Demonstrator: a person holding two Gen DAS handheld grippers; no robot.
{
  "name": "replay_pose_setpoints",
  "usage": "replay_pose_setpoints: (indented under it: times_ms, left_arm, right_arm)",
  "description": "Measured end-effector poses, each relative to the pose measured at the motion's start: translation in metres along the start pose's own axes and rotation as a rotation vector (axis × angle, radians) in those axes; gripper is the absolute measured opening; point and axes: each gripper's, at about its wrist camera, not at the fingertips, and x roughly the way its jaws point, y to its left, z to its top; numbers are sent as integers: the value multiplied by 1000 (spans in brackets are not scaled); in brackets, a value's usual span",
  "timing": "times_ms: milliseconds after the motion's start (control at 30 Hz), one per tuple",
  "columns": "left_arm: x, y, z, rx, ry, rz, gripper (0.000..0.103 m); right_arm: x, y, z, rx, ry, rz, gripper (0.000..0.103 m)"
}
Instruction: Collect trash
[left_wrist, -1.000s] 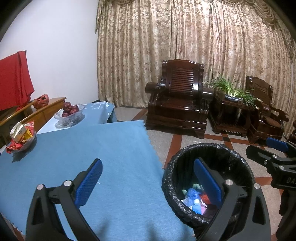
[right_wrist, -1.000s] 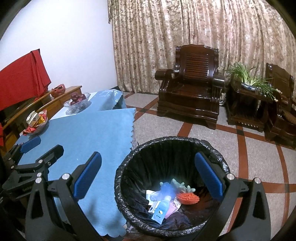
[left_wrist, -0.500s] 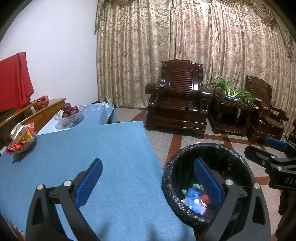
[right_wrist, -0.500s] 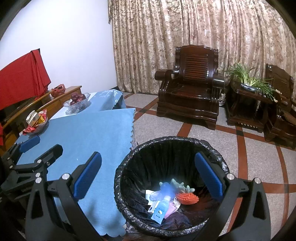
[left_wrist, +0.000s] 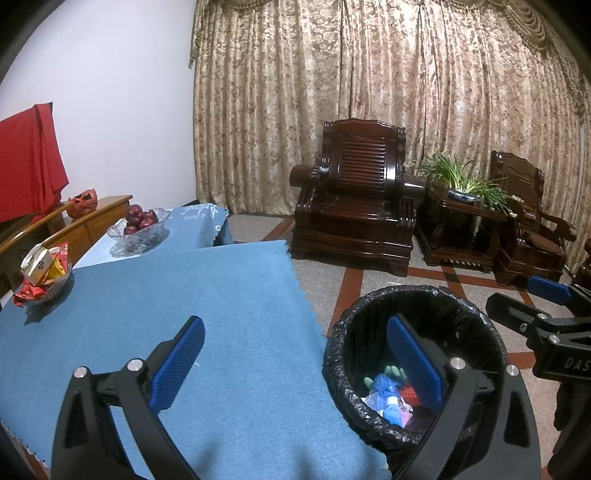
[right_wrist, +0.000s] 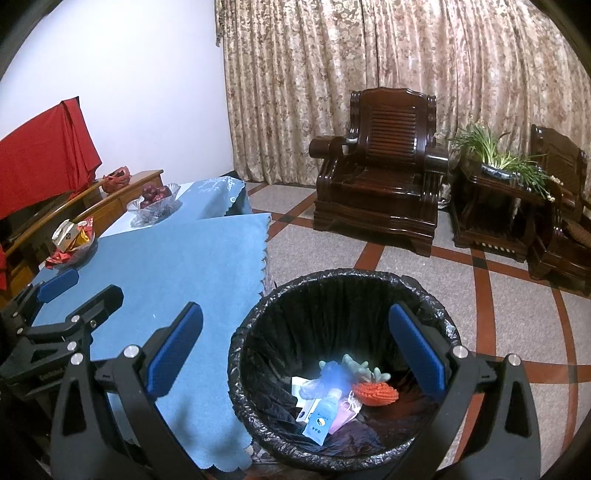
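A black-lined trash bin (right_wrist: 258, 325) stands on the floor by the blue-clothed table (right_wrist: 177, 266); it also shows in the left wrist view (left_wrist: 480, 310). Inside lie a small blue-labelled bottle (right_wrist: 320, 417), an orange knitted piece (right_wrist: 375, 393), pale wrappers and a pink packet; the same pile shows in the left wrist view (left_wrist: 388, 395). My right gripper (right_wrist: 295, 350) is open and empty above the bin. My left gripper (left_wrist: 295, 362) is open and empty over the table's right edge. Each gripper appears in the other's view.
A glass bowl of red fruit (left_wrist: 138, 229) and a dish of snack packets (left_wrist: 42, 273) sit at the table's far left. A wooden sideboard (left_wrist: 92, 221), dark wooden armchairs (left_wrist: 354, 206) and a potted plant (left_wrist: 461, 181) stand behind. Patterned tile floor surrounds the bin.
Both grippers have drifted only slightly; the views are almost the same. Both stay open and empty.
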Motion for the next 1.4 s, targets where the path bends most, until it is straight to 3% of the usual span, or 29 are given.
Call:
replay_pose_setpoints:
  times_ms: [1400]
  left_arm:
    - [5,3,-11,-9,31,-4,97]
  right_arm:
    - [6,-1,-12,0,19,-2,98]
